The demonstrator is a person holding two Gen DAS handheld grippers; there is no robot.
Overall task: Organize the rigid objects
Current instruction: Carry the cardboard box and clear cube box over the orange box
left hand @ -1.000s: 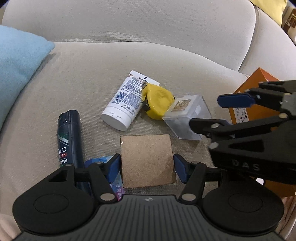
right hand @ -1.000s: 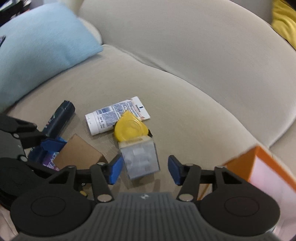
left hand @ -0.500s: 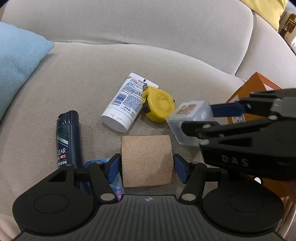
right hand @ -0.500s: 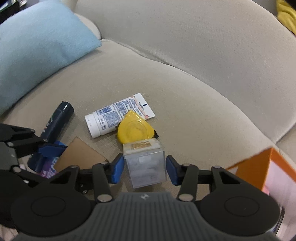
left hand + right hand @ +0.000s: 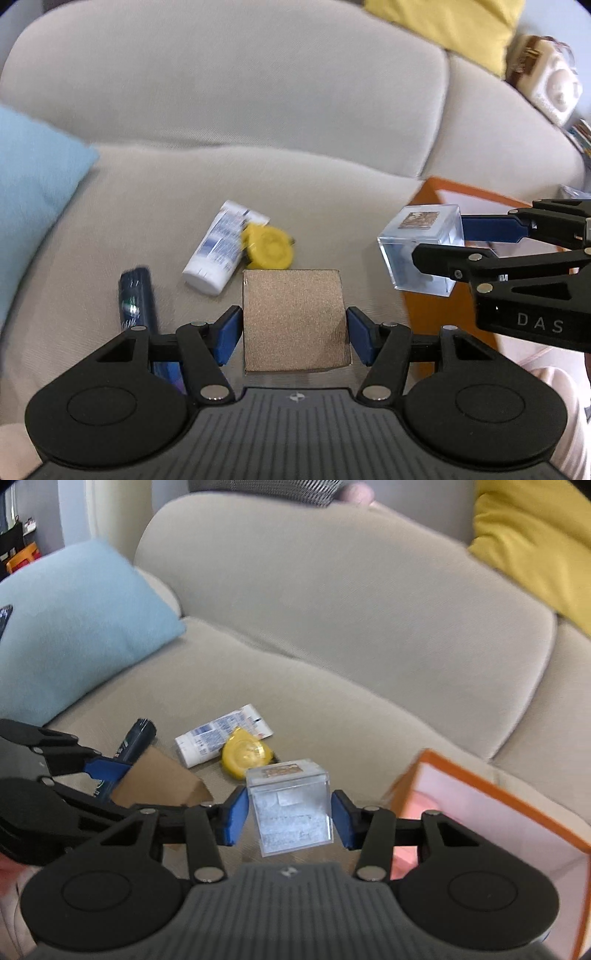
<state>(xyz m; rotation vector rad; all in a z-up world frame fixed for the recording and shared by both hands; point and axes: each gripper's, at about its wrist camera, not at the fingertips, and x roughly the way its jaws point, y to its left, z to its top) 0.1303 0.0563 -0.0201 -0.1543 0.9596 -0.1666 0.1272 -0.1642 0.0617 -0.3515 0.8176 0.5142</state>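
My left gripper (image 5: 294, 332) is shut on a brown cardboard box (image 5: 295, 319) and holds it above the sofa seat; the box also shows in the right wrist view (image 5: 159, 784). My right gripper (image 5: 287, 814) is shut on a clear plastic cube (image 5: 290, 805) and holds it in the air next to an orange box (image 5: 491, 823). From the left wrist view the cube (image 5: 421, 251) hangs over the orange box's (image 5: 436, 314) left edge. A white tube (image 5: 221, 254), a yellow tape measure (image 5: 269, 247) and a dark blue bottle (image 5: 135, 299) lie on the seat.
A light blue cushion (image 5: 74, 627) rests at the left of the beige sofa (image 5: 332, 609). A yellow cushion (image 5: 535, 546) sits at the far right. Something blue and purple (image 5: 166, 373) lies under my left gripper.
My right gripper closed on the clear cube and lifted it off the seat toward the orange box. My left gripper lifted the cardboard box and moved back.
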